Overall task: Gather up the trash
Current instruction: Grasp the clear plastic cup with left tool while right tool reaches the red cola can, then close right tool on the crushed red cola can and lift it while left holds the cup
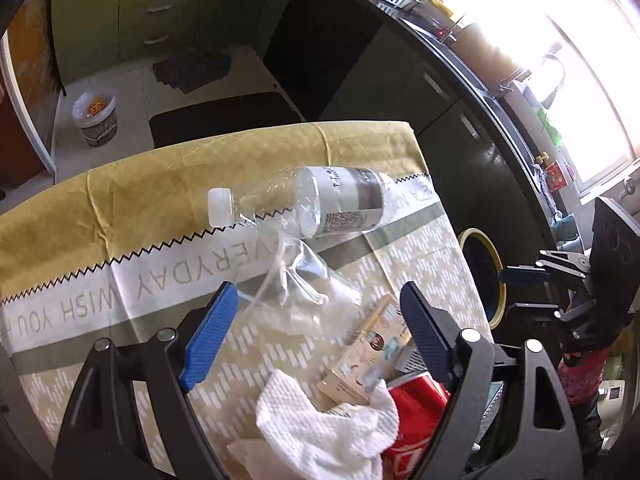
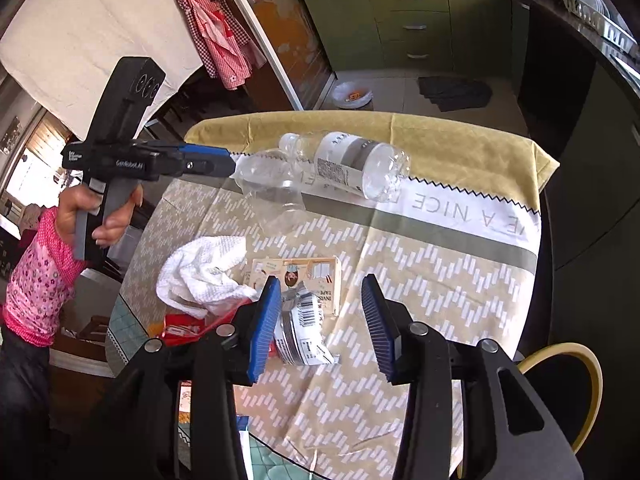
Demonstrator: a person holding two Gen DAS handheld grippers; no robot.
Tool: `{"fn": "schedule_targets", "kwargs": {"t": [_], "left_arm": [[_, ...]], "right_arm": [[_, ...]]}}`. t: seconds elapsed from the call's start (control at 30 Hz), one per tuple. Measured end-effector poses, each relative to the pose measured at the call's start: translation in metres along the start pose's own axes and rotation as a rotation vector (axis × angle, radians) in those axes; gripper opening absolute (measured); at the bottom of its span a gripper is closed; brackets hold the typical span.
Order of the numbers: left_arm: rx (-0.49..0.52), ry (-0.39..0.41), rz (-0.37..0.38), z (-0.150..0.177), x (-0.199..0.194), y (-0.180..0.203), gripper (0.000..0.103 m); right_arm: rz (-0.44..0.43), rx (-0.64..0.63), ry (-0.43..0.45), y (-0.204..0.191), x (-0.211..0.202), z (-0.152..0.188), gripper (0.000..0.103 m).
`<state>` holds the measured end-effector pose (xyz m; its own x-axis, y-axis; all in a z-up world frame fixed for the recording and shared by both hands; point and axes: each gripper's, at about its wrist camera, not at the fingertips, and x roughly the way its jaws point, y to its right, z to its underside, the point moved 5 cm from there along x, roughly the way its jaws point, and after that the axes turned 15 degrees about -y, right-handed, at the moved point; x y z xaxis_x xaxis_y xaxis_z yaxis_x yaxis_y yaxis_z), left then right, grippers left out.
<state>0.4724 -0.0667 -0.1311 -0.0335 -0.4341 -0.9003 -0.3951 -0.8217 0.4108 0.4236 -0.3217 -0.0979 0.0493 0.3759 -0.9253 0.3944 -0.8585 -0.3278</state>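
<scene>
An empty clear plastic bottle (image 1: pixel 320 204) with a grey label lies on the table; it also shows in the right wrist view (image 2: pixel 352 164). A clear plastic bag (image 1: pixel 304 292) lies in front of it. My left gripper (image 1: pixel 316 316) is open, its fingertips just above the bag. In the right wrist view the left gripper (image 2: pixel 224 164) reaches the bag (image 2: pixel 272 188) from the left. A white paper towel (image 2: pixel 200 272), a flat cardboard box (image 2: pixel 304 276), a red wrapper (image 2: pixel 188 328) and a crumpled labelled wrapper (image 2: pixel 304 340) lie close together. My right gripper (image 2: pixel 320 320) is open above the labelled wrapper.
The table has a beige patterned cloth (image 2: pixel 440 280) with a yellow border. A chair (image 2: pixel 560 364) with a yellow rim stands at the table's right side. A lined white bucket (image 1: pixel 96 116) stands on the floor by green cabinets (image 2: pixel 412 24). Dark counters run along the right.
</scene>
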Motion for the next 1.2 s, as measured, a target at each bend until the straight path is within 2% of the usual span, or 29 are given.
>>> {"fn": "schedule_targets", "kwargs": {"t": [0.13, 0.23, 0.3, 0.33, 0.37, 0.43, 0.5, 0.53, 0.57, 0.6, 0.7, 0.73, 0.8, 0.9, 1.0, 1.07, 1.2], "left_arm": [[-0.019, -0.034, 0.032, -0.015, 0.019, -0.015, 0.079], [-0.012, -0.057, 0.110, -0.017, 0.030, -0.014, 0.077], [0.004, -0.074, 0.136, -0.014, 0.035, -0.010, 0.068], [0.011, -0.078, 0.126, -0.012, 0.037, -0.007, 0.059], [0.014, -0.081, 0.120, -0.011, 0.039, -0.006, 0.045], [0.010, -0.089, 0.127, -0.005, 0.040, -0.003, 0.028], [0.013, -0.076, 0.118, 0.000, 0.037, 0.001, 0.025], [0.014, -0.065, 0.120, 0.002, 0.035, 0.003, 0.019], [0.018, -0.053, 0.125, 0.004, 0.031, 0.006, 0.009], [0.021, -0.043, 0.116, 0.006, 0.027, 0.008, 0.007], [0.035, -0.021, 0.094, 0.011, 0.018, 0.016, 0.006], [0.040, -0.017, 0.085, 0.012, 0.017, 0.019, 0.006], [0.049, -0.015, 0.065, 0.014, 0.016, 0.025, 0.006], [0.060, -0.008, 0.018, 0.019, 0.014, 0.032, 0.006], [0.074, 0.026, 0.004, 0.027, 0.002, 0.039, 0.006], [0.080, 0.053, -0.022, 0.032, -0.009, 0.039, 0.006], [0.073, 0.107, -0.058, 0.044, -0.036, 0.035, 0.006]], "right_arm": [[0.001, 0.034, -0.015, 0.017, 0.007, 0.007, 0.043], [-0.001, 0.053, -0.021, 0.025, 0.011, 0.008, 0.043], [-0.002, 0.063, -0.028, 0.028, 0.014, 0.010, 0.043], [-0.003, 0.068, -0.032, 0.028, 0.016, 0.010, 0.043], [-0.006, 0.070, -0.036, 0.028, 0.018, 0.010, 0.043], [-0.012, 0.066, -0.048, 0.024, 0.022, 0.011, 0.043], [-0.033, 0.048, -0.055, 0.016, 0.024, 0.015, 0.043], [-0.050, 0.022, -0.058, 0.008, 0.024, 0.017, 0.043], [-0.071, -0.016, -0.068, -0.002, 0.024, 0.020, 0.044], [-0.102, -0.042, -0.083, -0.012, 0.024, 0.024, 0.047], [-0.229, 0.010, -0.149, -0.034, 0.026, 0.035, 0.052], [-0.239, 0.027, -0.167, -0.041, 0.028, 0.038, 0.052], [-0.252, 0.084, -0.202, -0.050, 0.032, 0.043, 0.064], [-0.272, 0.177, -0.278, -0.059, 0.040, 0.048, 0.064], [-0.223, 0.199, -0.325, -0.068, 0.043, 0.048, 0.063], [-0.256, 0.232, -0.344, -0.075, 0.045, 0.046, 0.059], [-0.288, 0.300, -0.367, -0.085, 0.055, 0.039, 0.059]]}}
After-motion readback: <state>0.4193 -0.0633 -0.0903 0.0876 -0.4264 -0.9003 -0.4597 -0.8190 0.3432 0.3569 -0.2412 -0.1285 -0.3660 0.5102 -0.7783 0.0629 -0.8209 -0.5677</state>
